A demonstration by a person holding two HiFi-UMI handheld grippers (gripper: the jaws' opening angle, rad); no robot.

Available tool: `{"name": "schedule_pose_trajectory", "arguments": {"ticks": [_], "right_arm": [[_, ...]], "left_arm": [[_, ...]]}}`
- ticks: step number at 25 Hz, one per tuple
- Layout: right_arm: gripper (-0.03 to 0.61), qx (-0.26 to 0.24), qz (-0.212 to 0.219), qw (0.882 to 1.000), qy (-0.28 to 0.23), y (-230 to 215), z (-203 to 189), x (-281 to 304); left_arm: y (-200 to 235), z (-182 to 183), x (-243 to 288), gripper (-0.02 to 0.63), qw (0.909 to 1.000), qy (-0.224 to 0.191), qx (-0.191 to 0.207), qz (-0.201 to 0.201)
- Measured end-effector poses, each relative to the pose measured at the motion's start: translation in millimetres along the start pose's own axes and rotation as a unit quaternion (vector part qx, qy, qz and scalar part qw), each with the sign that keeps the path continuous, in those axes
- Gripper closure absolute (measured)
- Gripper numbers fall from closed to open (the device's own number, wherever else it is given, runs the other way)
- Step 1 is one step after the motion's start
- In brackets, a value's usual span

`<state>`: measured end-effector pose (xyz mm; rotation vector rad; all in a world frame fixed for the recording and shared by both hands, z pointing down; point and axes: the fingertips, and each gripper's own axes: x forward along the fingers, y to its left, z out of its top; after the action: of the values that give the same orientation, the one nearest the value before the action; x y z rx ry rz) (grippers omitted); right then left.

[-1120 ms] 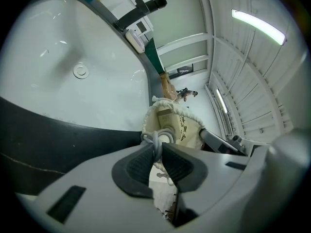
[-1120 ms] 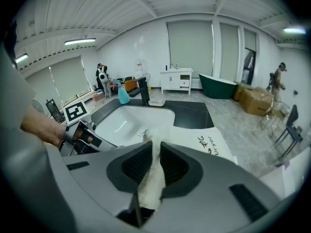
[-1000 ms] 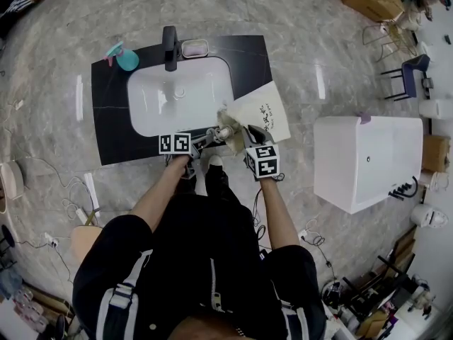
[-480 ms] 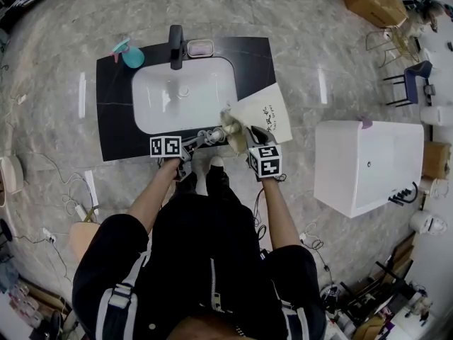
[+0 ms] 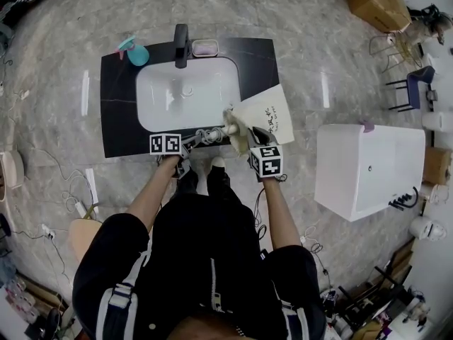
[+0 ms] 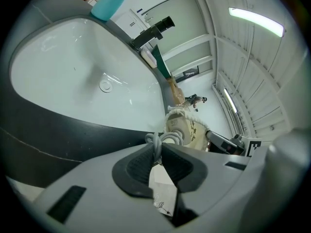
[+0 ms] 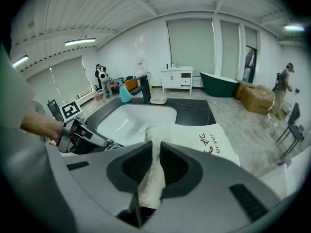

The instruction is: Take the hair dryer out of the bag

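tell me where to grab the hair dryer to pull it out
Probably the hair dryer's grey cord bundle at the bag's mouth, from the sink side: it is the slimmest part sticking out; the left claw is shut on it while the right claw pins the bag's edge.

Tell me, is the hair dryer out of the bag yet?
Only partly: the hair dryer pokes from the mouth of the bag, while the left gripper grips its grey cord.

A: Cream cloth bag [image 5: 272, 112], black lettering. Pale grey looped cord [image 6: 166, 138].
B: Flat black stone counter [image 5: 117, 119]; white ceramic basin [image 5: 177, 94]; teal plastic spray bottle [image 5: 137, 54], pink trigger.
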<state>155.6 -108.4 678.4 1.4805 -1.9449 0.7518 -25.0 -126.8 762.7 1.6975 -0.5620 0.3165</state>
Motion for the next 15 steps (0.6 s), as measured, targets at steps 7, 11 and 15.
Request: {"name": "schedule_pose_trajectory", "arguments": {"ticks": [7,11,15], "right_arm": [[0.52,0.001,0.006,1.0,-0.003,-1,0,0],[0.52,0.003,0.009,1.0,-0.005,0,0,0],[0.52,0.003,0.014,1.0,-0.006,-1,-1,0]], "left_arm": [[-1,6,-9,0.549,0.9992,-0.018,0.034,0.013],[-6,19,-22,0.546,0.995,-0.042,0.087,0.026],[-21,31,-30,0.457,0.9829,-0.045,0.176,0.032]]}}
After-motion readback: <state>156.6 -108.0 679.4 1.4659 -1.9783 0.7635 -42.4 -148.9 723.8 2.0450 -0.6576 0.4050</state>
